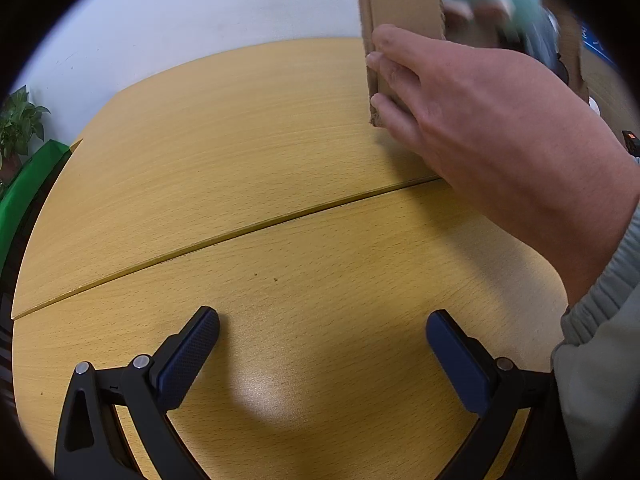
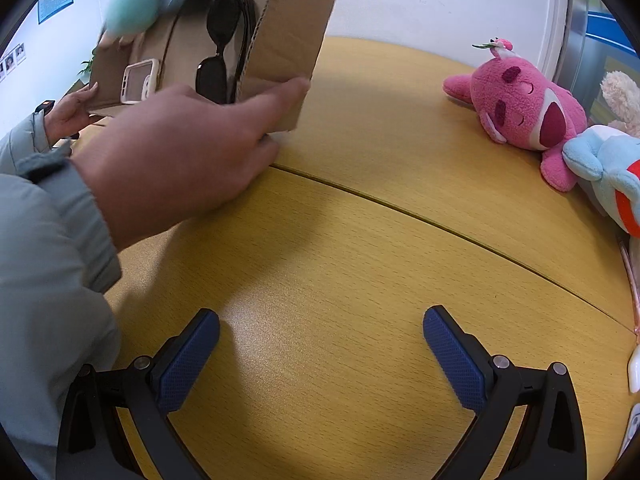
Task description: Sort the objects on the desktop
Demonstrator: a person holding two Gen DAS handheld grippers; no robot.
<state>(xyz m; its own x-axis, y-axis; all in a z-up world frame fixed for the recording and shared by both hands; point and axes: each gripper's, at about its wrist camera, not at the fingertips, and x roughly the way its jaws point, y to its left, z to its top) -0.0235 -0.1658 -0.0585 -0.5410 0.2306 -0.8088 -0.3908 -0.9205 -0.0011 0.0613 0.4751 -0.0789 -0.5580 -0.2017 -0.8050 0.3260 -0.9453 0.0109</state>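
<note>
Two bare hands hold a cardboard box (image 2: 280, 40) tilted above the wooden worktop (image 2: 360, 240); one hand (image 2: 180, 152) pinches its near flap, the other hand (image 2: 74, 110) grips its far side. Inside the box lie black sunglasses (image 2: 220, 40) and a white phone (image 2: 138, 80), and a blurred teal plush (image 2: 132, 4) sits at its top edge. To the right of the box, well apart from it, a pink plush bear (image 2: 524, 108) lies on the worktop, touching a light blue plush (image 2: 608, 168); a cream plush (image 2: 624, 96) sits just behind them. Below the box, the left hand-held gripper (image 1: 322, 332) rests with jaws spread wide and nothing between them, and the right hand-held gripper (image 2: 322, 332) is likewise wide apart and empty. Far left of the box in the left wrist view, a potted plant (image 1: 20, 120) stands past the worktop's edge.
</note>
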